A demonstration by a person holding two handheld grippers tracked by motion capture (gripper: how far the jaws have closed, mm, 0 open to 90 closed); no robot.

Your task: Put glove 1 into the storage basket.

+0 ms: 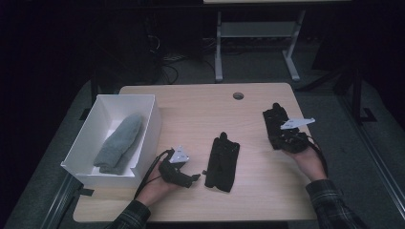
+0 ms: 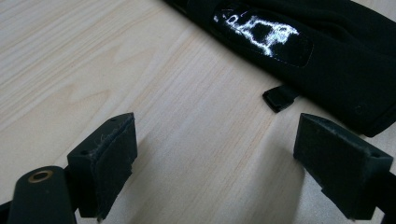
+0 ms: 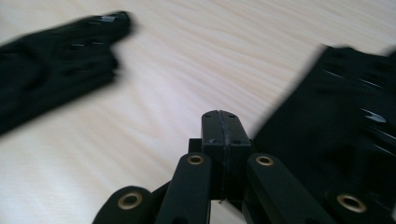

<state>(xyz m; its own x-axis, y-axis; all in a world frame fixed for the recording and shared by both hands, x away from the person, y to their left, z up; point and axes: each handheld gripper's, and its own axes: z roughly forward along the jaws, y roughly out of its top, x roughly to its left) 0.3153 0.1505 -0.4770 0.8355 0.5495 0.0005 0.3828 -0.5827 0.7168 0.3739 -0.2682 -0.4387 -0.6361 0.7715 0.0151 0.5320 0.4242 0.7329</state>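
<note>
Pale wooden table (image 1: 258,195), dim room. Left gripper (image 2: 215,154) jaws wide, empty, near black fabric glove (image 1: 222,161). Right gripper (image 3: 222,128) pinched closed beside second black glove (image 1: 275,119).

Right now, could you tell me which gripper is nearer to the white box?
Left. The left gripper sits just beside the white box near its front right corner, jaws open. The right gripper is across the table, shut, beside a black glove.
</note>
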